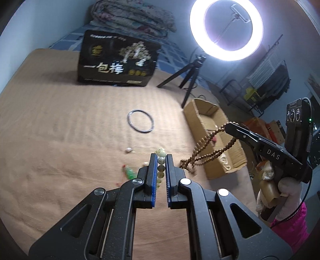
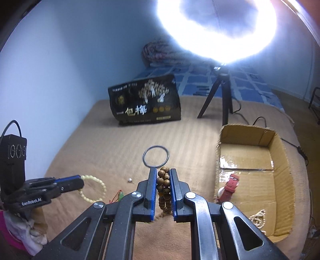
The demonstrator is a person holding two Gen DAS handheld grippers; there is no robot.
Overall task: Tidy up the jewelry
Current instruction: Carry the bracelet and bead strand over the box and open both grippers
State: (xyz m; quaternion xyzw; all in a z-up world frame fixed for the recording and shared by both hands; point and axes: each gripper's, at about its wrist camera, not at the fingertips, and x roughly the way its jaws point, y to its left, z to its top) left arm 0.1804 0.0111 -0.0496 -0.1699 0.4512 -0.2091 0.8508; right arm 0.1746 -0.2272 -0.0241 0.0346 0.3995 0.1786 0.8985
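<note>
My left gripper (image 1: 161,158) is shut on a pale yellow bead bracelet (image 1: 161,160); in the right wrist view the bracelet (image 2: 94,188) hangs from it just above the tan blanket. My right gripper (image 2: 163,176) is shut on a brown wooden bead strand (image 2: 164,188); in the left wrist view the strand (image 1: 206,152) dangles beside the open cardboard box (image 2: 280,144). The box holds a red-strapped watch (image 2: 229,187) and a pearl piece (image 2: 259,220). A dark bangle ring (image 1: 141,121), a small white bead (image 1: 128,149) and a green pendant on red cord (image 1: 129,171) lie on the blanket.
A black snack bag (image 1: 118,60) stands at the back of the blanket. A ring light (image 1: 226,30) on a black tripod (image 1: 188,80) stands behind the box. A folded quilt (image 1: 130,18) lies by the wall. The bed edge is on the right.
</note>
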